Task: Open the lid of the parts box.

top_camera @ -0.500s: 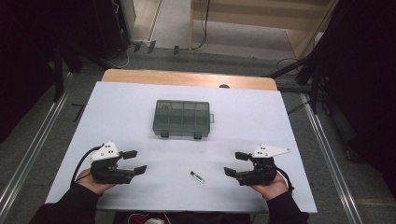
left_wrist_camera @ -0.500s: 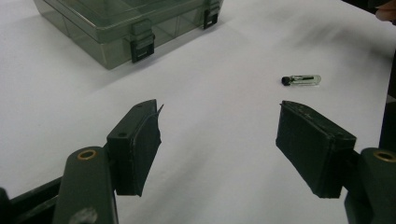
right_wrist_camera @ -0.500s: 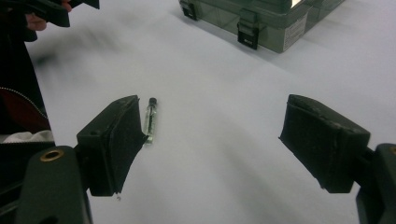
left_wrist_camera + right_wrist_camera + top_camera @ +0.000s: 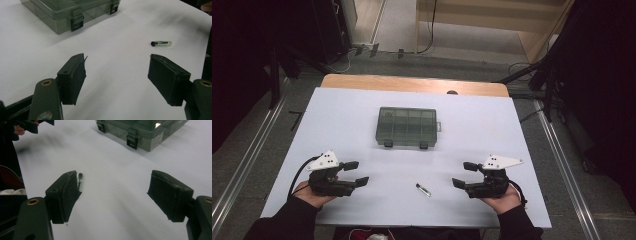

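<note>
**Handheld tongs and operator clothing: appearance**

Each set of tongs, left [image 4: 353, 173] and right [image 4: 465, 174], has a black body carrying a grey three-cornered plate on top, marked with small dark holes. A black cable loops from the rear of each unit. Each jaw arm is dark green-black with a brass-coloured eyelet near its end. The pads [image 4: 74, 78] are black rectangular blocks with worn, frayed edges. The person wears dark long sleeves [image 4: 282, 223].

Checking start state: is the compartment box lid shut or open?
Shut. The compartment box has its lid flat on top and both front latches down.
</note>
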A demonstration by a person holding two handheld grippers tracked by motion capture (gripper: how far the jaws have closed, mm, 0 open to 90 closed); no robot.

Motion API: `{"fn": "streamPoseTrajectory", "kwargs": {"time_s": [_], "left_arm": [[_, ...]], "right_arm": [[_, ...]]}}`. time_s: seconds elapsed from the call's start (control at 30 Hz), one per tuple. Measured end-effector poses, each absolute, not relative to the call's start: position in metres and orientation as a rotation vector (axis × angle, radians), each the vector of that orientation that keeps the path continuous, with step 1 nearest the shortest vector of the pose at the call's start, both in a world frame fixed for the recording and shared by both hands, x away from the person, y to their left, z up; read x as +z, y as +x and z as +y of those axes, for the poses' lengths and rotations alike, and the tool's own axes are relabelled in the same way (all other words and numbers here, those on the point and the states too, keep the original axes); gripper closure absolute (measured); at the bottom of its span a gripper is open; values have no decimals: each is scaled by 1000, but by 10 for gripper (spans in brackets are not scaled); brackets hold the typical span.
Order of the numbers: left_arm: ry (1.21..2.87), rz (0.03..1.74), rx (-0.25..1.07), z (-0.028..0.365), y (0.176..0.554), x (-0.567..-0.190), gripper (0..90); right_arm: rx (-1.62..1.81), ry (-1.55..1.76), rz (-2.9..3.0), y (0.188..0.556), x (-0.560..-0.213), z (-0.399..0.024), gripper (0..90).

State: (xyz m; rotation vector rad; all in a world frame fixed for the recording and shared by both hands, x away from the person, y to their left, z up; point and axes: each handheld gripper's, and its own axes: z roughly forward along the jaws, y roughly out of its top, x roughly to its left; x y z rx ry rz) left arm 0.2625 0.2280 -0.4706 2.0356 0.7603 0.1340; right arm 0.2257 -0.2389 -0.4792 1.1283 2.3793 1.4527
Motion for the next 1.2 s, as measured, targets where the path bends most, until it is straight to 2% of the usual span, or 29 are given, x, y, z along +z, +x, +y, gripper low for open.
{"fn": "streamPoseTrajectory", "kwargs": {"time_s": [0.1,0.27,0.37,1.2], "left_arm": [[2030,751,141,228,263,-471,259],[2025,750,137,228,263,-471,257],[2024,761,129,228,265,-471,227],[2029,766,124,227,265,-472,227]], "right_arm": [[1452,1134,2386,226,-480,-238,245],[1457,1135,2399,227,-480,-238,244],[1459,1136,2405,229,-481,-238,242],[1446,1165,2413,231,-482,-238,243]]}}
